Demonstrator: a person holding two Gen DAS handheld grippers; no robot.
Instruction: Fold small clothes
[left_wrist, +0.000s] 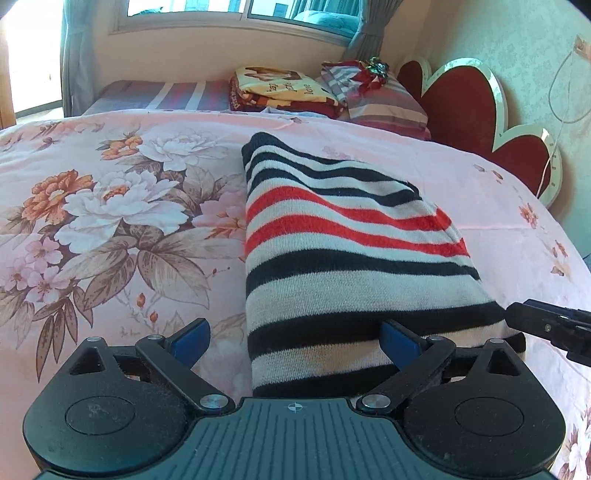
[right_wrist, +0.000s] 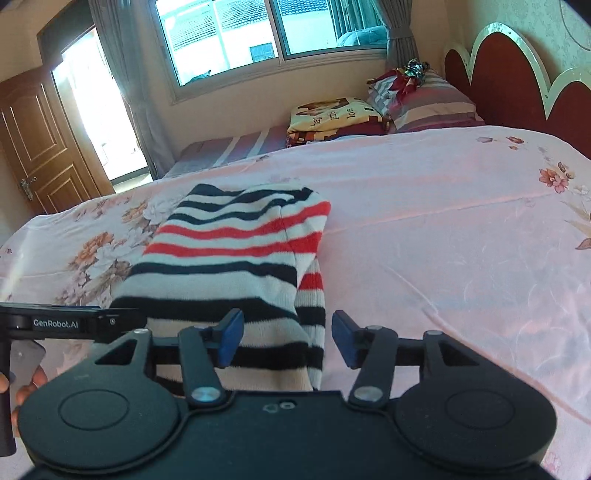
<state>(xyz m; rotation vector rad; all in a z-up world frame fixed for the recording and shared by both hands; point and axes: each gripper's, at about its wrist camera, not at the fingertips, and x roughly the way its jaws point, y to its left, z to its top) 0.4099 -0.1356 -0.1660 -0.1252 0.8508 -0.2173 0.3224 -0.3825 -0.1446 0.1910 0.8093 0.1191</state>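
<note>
A small knitted garment (left_wrist: 343, 251) with black, white and red stripes lies folded into a long rectangle on the pink floral bedspread (left_wrist: 110, 229). It also shows in the right wrist view (right_wrist: 236, 266). My left gripper (left_wrist: 295, 341) is open, its blue pads straddling the near left corner of the garment. My right gripper (right_wrist: 288, 339) is open, its pads straddling the near right corner. The right gripper's fingertip shows at the right edge of the left wrist view (left_wrist: 546, 326). The left gripper's side shows at the left of the right wrist view (right_wrist: 62, 323).
The pink bedspread (right_wrist: 461, 229) spreads wide to the right of the garment. Folded blankets (left_wrist: 284, 90) and striped pillows (left_wrist: 384, 103) lie at the far end by a red scalloped headboard (left_wrist: 472, 110). A window (right_wrist: 258, 33) and wooden door (right_wrist: 40, 147) stand beyond.
</note>
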